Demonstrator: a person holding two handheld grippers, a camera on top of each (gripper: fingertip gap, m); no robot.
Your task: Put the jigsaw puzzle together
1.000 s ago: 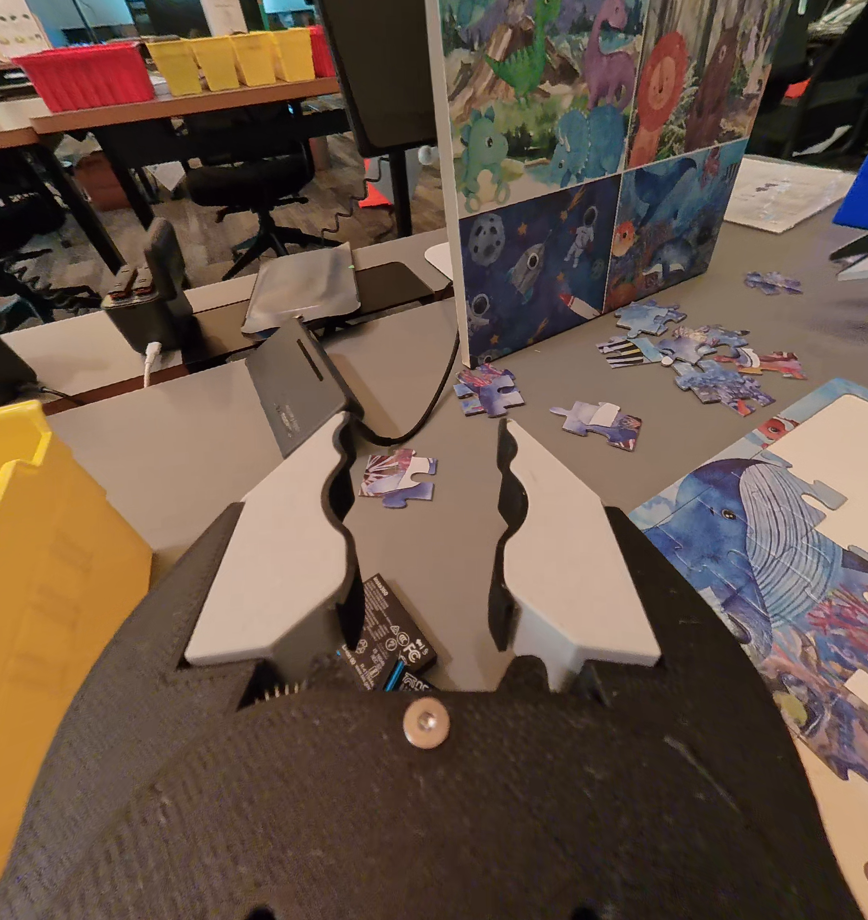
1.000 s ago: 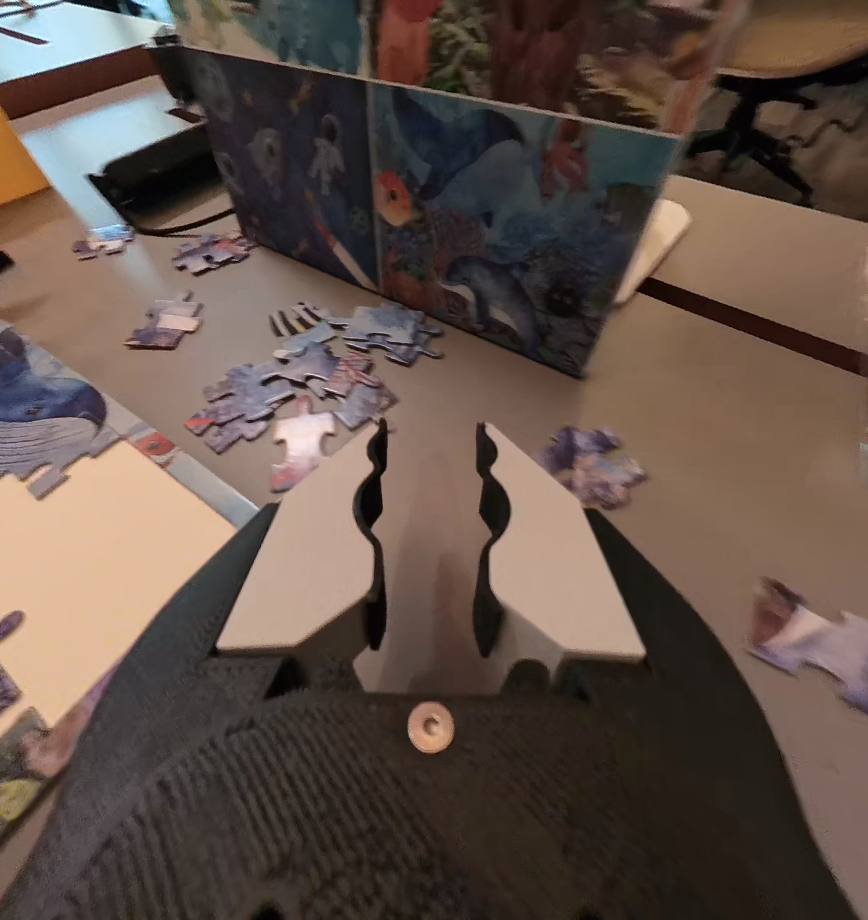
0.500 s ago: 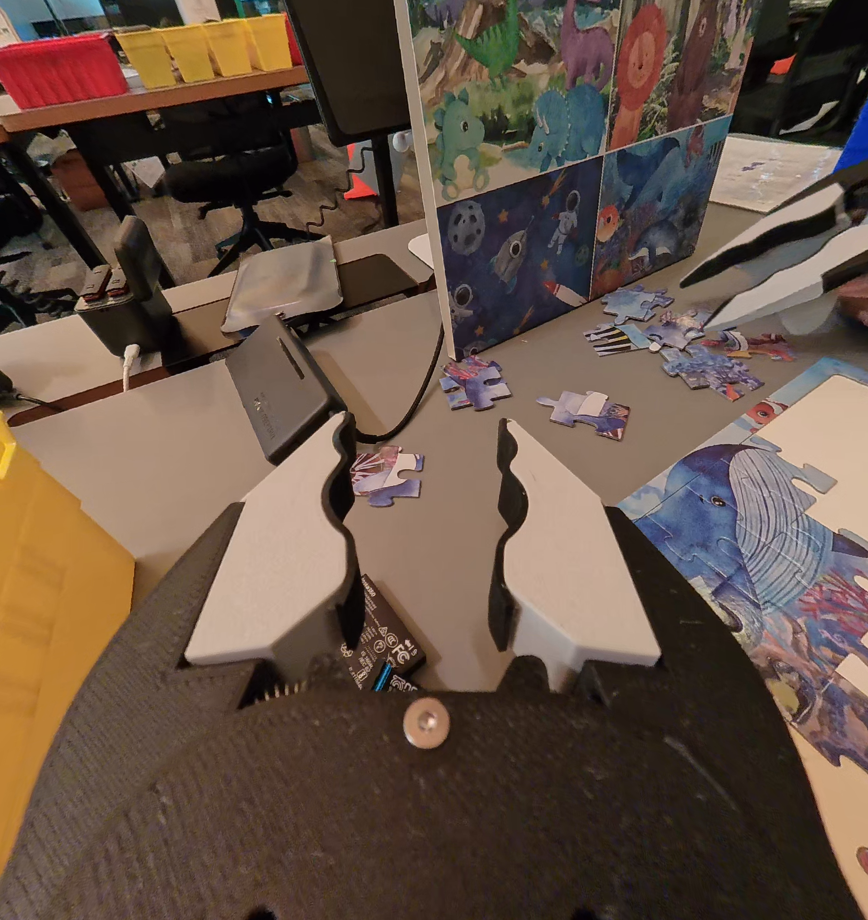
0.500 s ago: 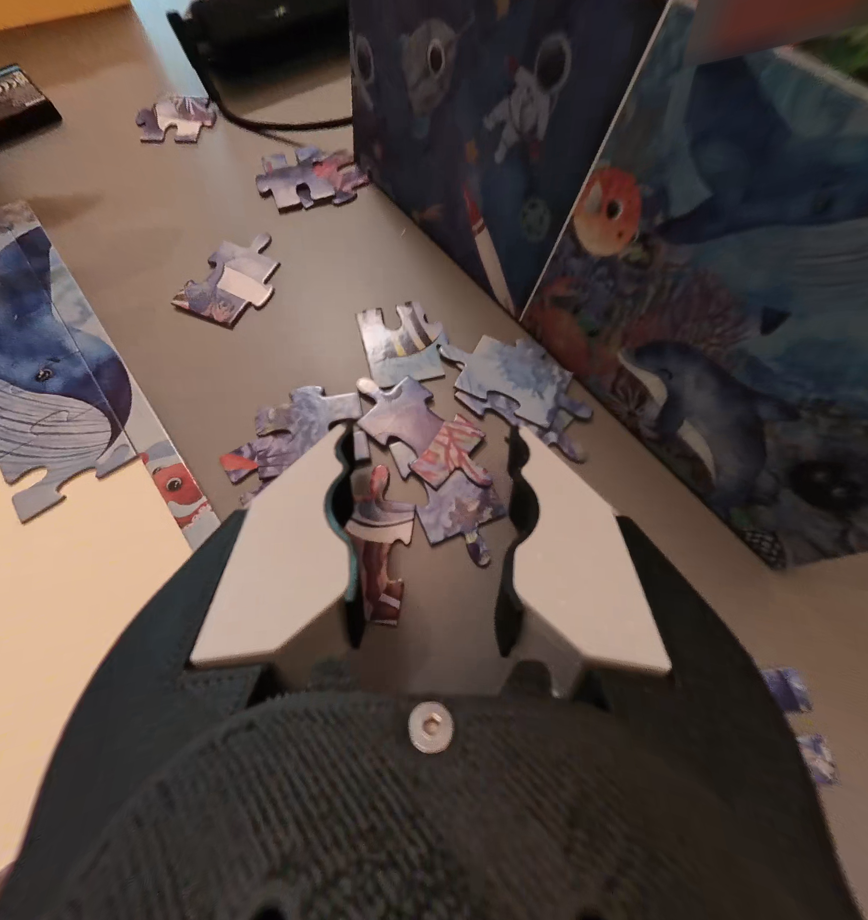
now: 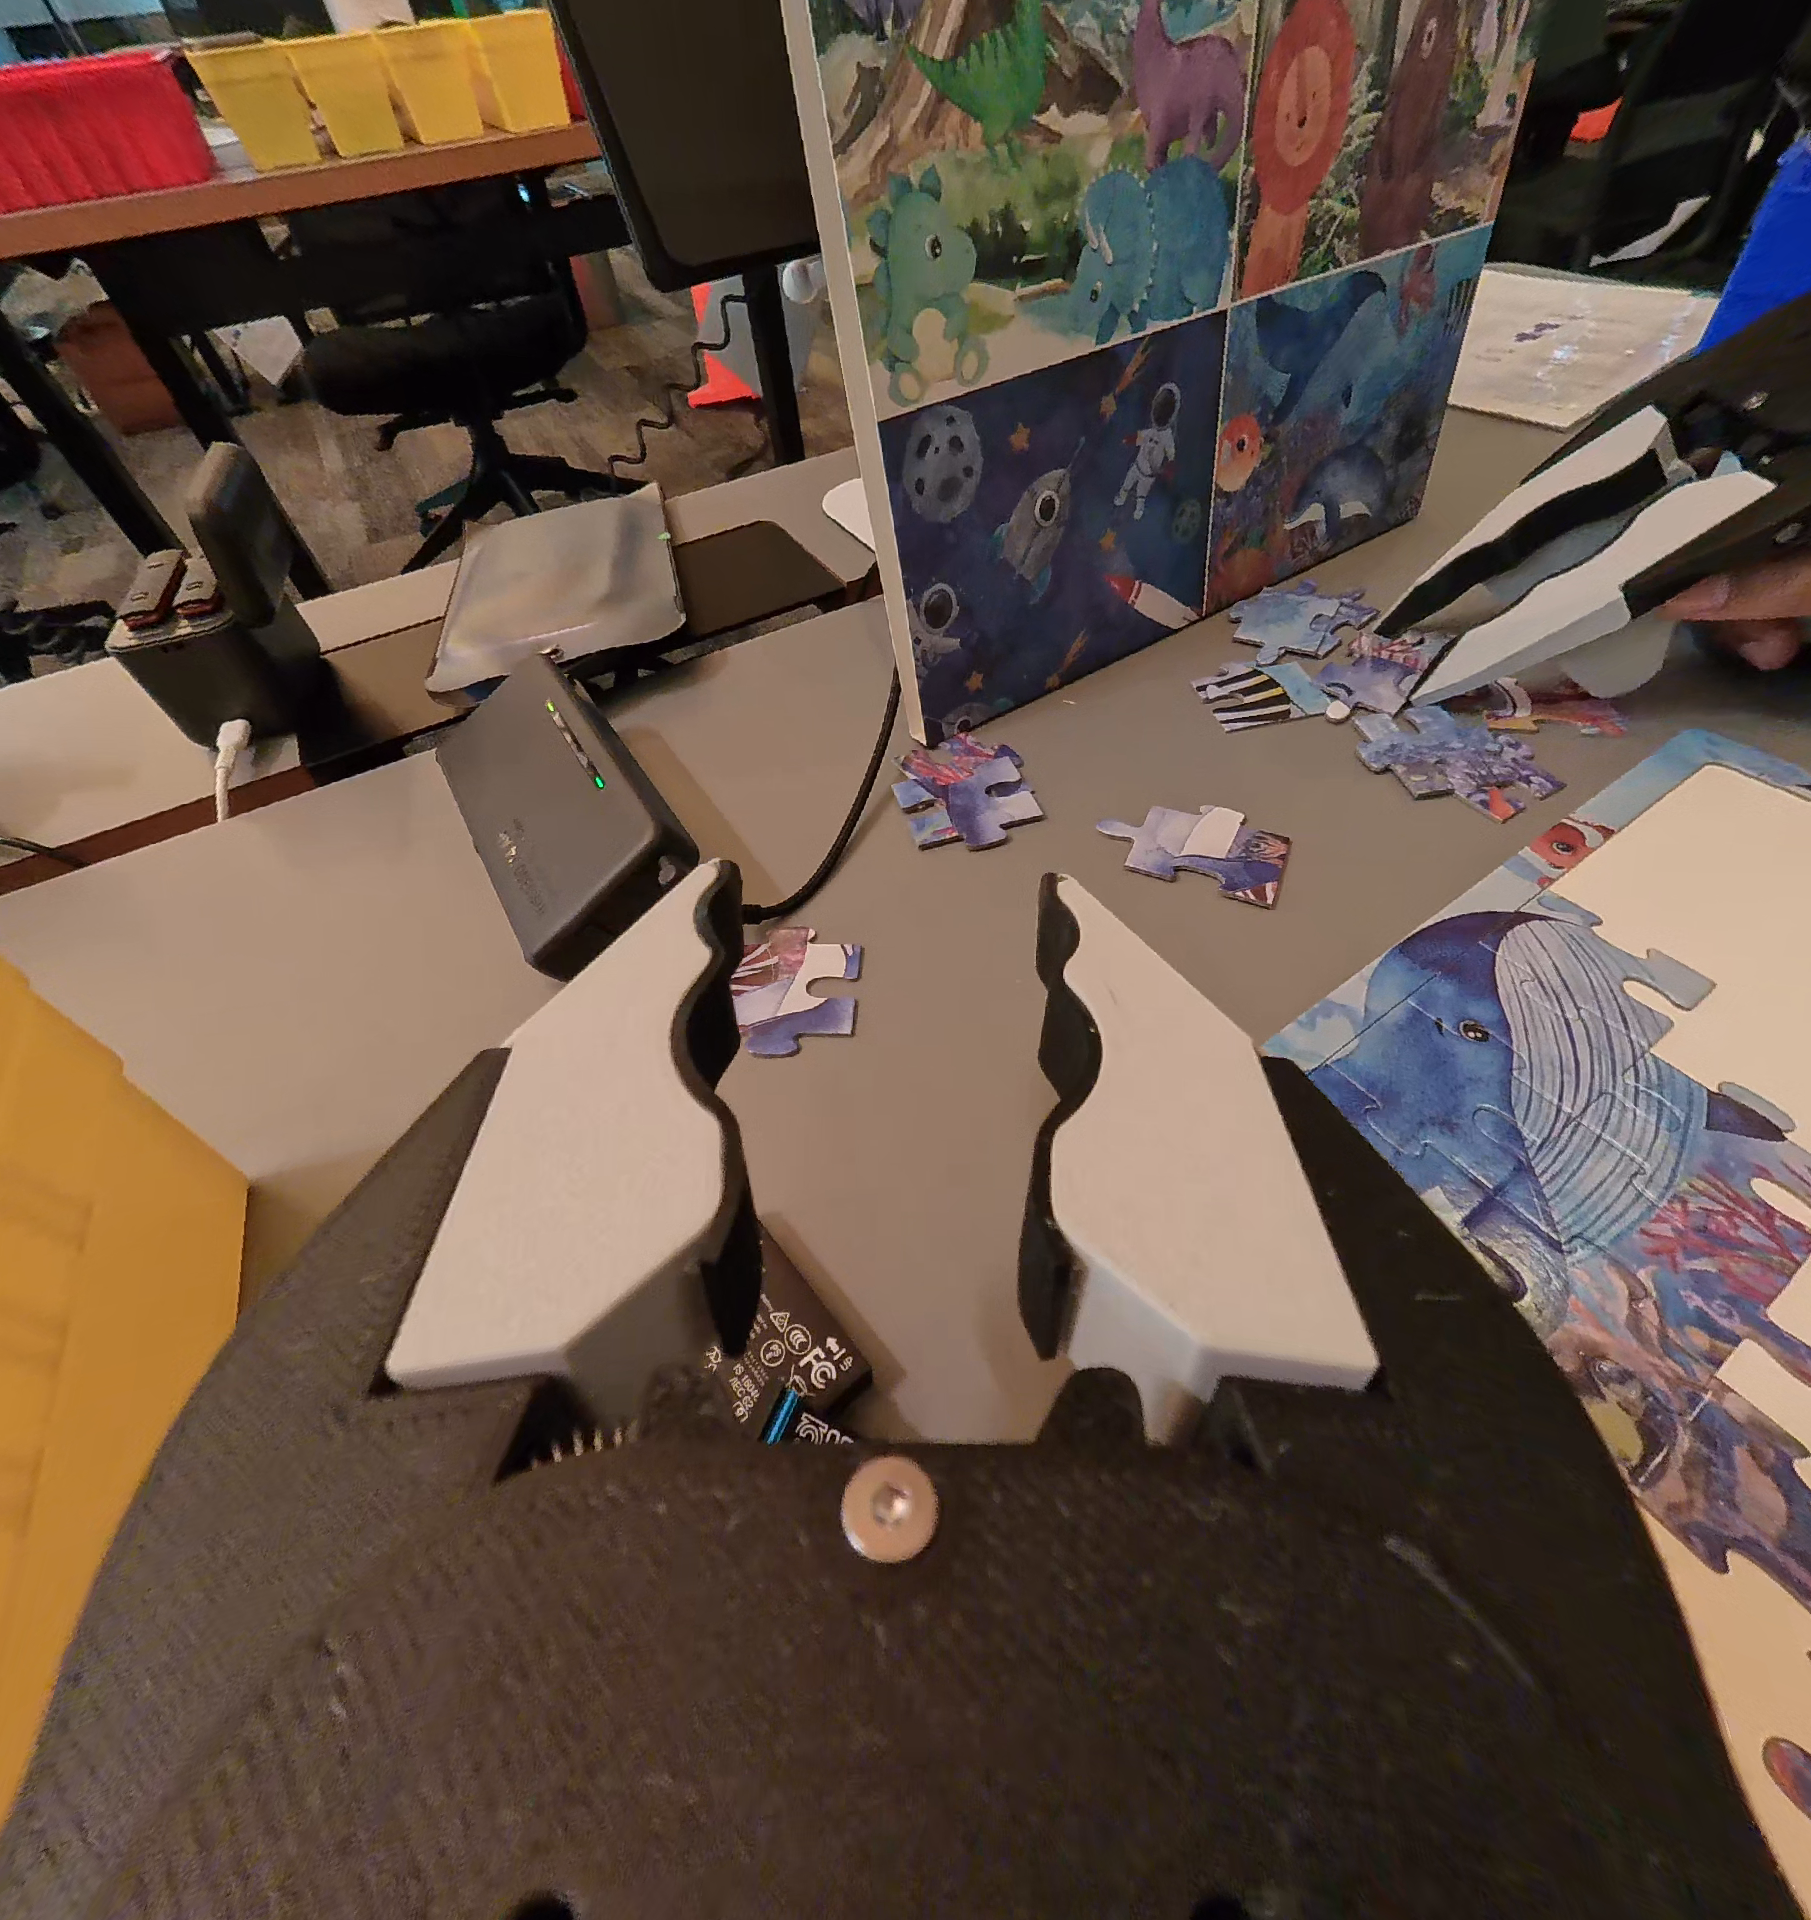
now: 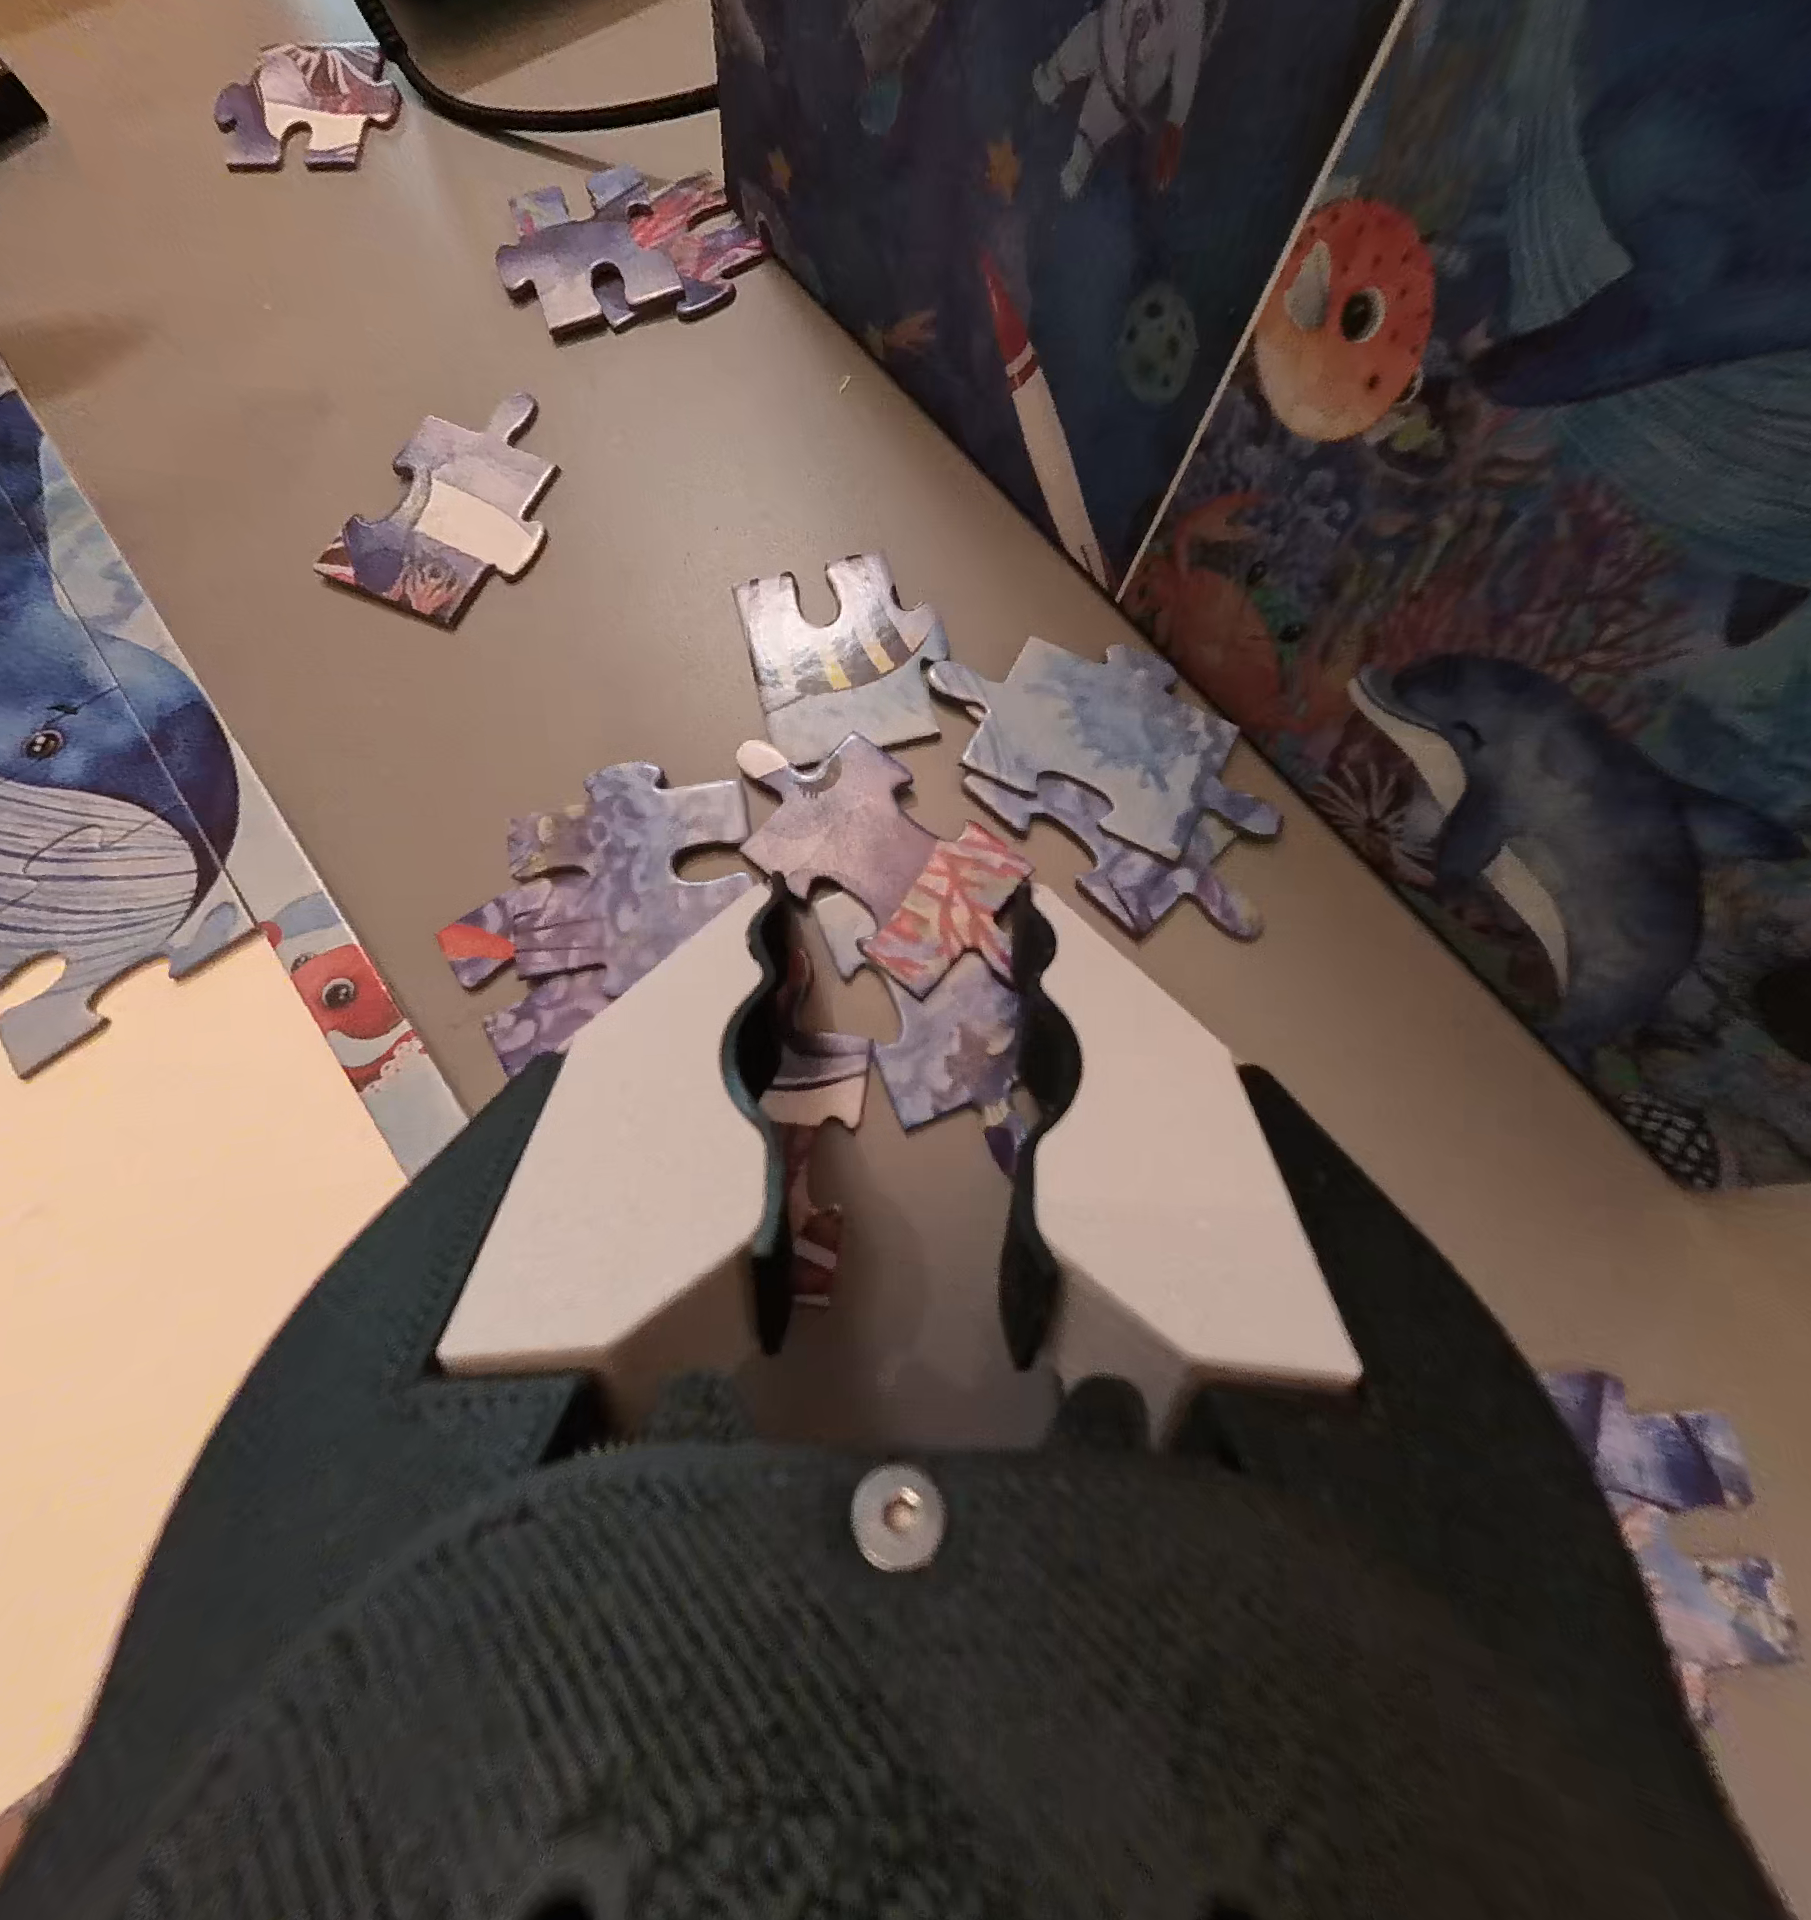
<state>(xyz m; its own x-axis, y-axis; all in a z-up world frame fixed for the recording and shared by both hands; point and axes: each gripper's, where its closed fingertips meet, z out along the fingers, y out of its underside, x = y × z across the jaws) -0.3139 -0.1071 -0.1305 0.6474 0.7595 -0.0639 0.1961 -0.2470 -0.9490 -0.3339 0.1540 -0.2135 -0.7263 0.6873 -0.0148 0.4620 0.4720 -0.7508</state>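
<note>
The puzzle board (image 5: 1711, 935) lies at the right, with the blue whale part (image 5: 1535, 1091) assembled and bare tan backing beyond it. My left gripper (image 5: 885, 883) is open and empty above the grey table, with a loose piece (image 5: 797, 987) by its left finger. My right gripper (image 6: 896, 899) is open, low over the pile of loose pieces (image 6: 880, 831) beside the upright puzzle box (image 6: 1503, 520). A pink coral piece (image 6: 948, 904) lies between its tips. It also shows in the left wrist view (image 5: 1397, 667), tips on the pile (image 5: 1400, 717). The board (image 6: 101, 1195) lies to its left.
A yellow bin (image 5: 49, 1247) stands at the left. A black device (image 5: 558, 810) with a cable (image 5: 839, 821) and a small black battery (image 5: 787, 1361) lie near my left gripper. More single pieces (image 5: 968, 790) (image 5: 1202, 852) lie ahead. A hand (image 5: 1753, 623) holds the right gripper. Some 30 centimetres of space lies between my two pairs of fingers.
My right gripper has swung left and dropped onto the pile by the box; its jaws widened, then narrowed a little. My left gripper has barely shifted and stays open.
</note>
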